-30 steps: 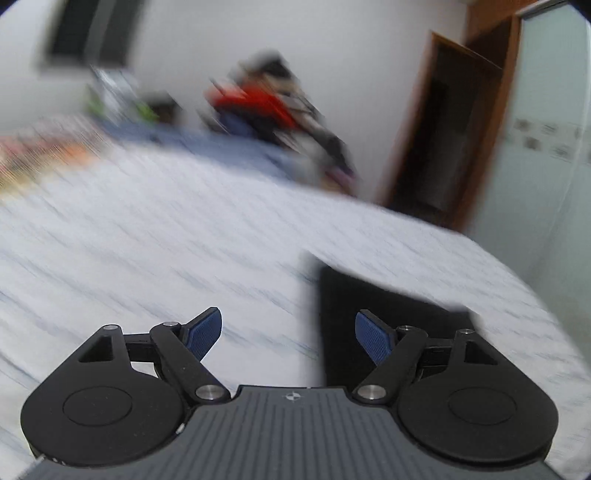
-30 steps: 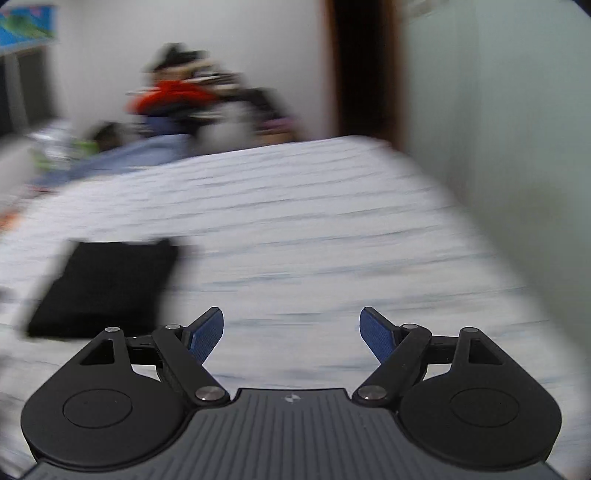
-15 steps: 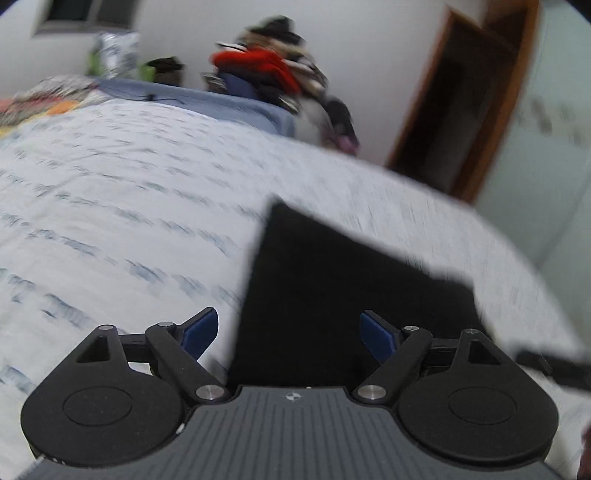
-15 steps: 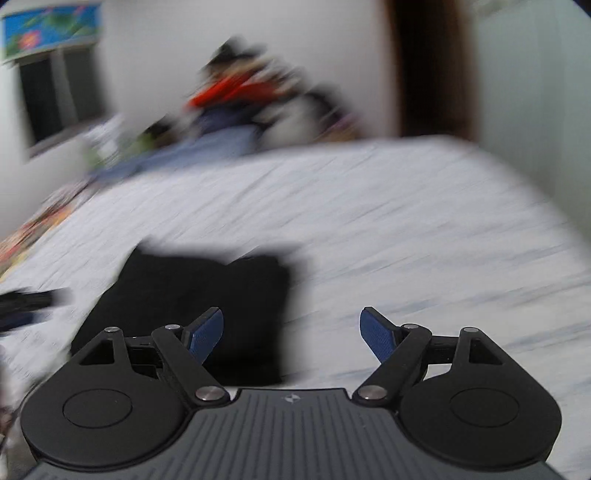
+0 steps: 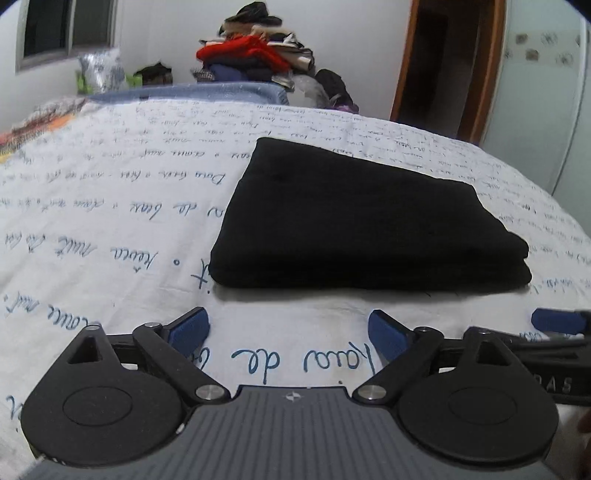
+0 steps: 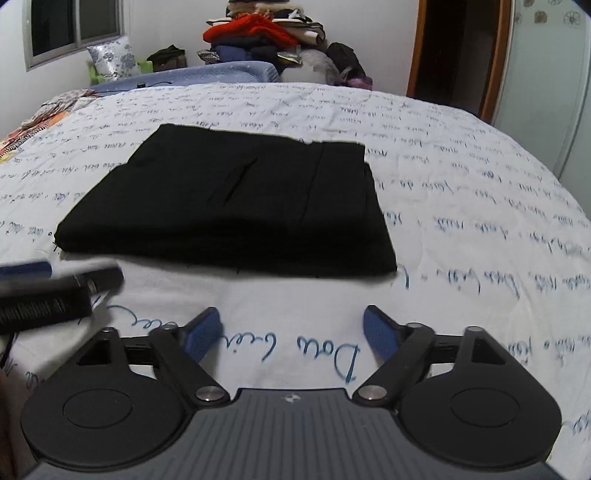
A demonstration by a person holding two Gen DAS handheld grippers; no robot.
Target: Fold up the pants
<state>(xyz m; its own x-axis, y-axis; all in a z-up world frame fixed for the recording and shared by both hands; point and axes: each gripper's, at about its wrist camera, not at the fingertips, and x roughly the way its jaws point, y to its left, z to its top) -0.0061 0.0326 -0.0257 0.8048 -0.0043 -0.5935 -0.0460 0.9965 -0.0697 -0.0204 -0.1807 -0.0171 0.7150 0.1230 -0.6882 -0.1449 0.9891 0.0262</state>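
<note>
Now the pants (image 5: 354,221) lie as a neat black stack on the bed (image 5: 110,221), close ahead of both views where a second ago they sat off to one side; folding looks finished. Left tool (image 5: 290,332) and right tool (image 6: 291,332): jaws opening, nothing between them, both just short of the near edge.

- The folded black pants (image 5: 354,218) lie flat on the white script-printed bed (image 5: 110,206), just ahead of both your grippers.
- Your left gripper (image 5: 290,332) and right gripper (image 6: 293,330) sit side by side before the pants' near edge.
- A heap of clothes (image 6: 266,33) stands behind the bed.
</note>
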